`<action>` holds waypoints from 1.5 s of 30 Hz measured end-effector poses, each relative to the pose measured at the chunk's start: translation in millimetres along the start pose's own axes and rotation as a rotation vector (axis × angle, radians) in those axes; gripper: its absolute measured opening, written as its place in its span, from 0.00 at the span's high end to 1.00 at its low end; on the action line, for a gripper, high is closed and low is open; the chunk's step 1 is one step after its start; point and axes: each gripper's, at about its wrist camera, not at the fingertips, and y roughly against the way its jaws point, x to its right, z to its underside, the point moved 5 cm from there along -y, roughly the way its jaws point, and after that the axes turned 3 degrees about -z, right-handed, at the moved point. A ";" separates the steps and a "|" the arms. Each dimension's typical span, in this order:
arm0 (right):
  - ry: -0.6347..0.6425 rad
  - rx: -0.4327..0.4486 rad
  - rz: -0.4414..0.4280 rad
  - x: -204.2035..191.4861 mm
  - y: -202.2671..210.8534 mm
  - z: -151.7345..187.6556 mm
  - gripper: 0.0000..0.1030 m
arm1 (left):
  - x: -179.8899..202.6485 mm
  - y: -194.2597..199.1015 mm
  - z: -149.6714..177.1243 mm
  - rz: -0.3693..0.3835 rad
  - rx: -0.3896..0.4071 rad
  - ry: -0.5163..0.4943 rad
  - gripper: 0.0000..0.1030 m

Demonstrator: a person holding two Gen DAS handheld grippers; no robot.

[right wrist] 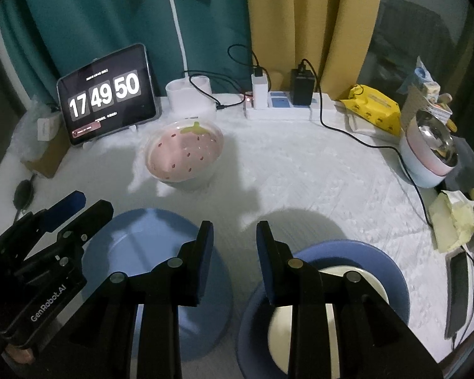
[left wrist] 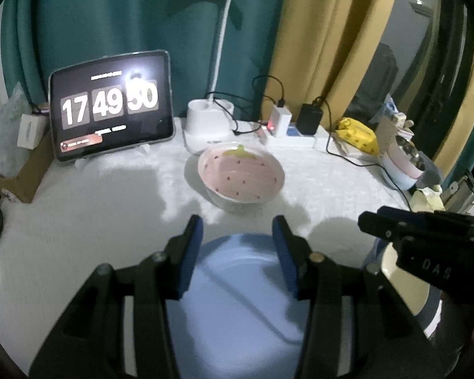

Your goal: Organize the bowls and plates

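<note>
Hovering over the white table [right wrist: 300, 170]: left gripper [left wrist: 237, 230] spread above the light blue plate [left wrist: 237, 284], nothing pinched. Right gripper [right wrist: 235, 230] parted, empty, beside a cream bowl [right wrist: 357, 281] nested in a blue dish [right wrist: 391, 271]. Strawberry bowl [right wrist: 183, 151] sits farther back, near the tablet clock [right wrist: 106, 94].

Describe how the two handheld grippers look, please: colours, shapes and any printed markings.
Both are black plastic with two long, tapering fingers bearing blue pads and round silver pivot pins. The left gripper has white lettering "GenRobot.AI" on its body, legible in the right wrist view. The right gripper shows pale letters "DAS" on its side in the left wrist view. No sleeve is distinguishable.
</note>
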 end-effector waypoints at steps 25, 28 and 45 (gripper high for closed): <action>-0.069 -0.042 0.005 -15.5 -85.1 -51.8 0.71 | -32.7 -87.6 -34.7 0.032 -0.112 0.017 0.54; -0.097 -0.056 0.006 -11.9 -97.3 -55.0 0.71 | -32.9 -94.9 -36.8 0.042 -0.121 0.023 0.54; -0.165 -0.132 -0.029 -4.7 -147.6 -47.9 0.71 | -36.6 -137.0 -37.8 0.044 -0.206 0.044 0.54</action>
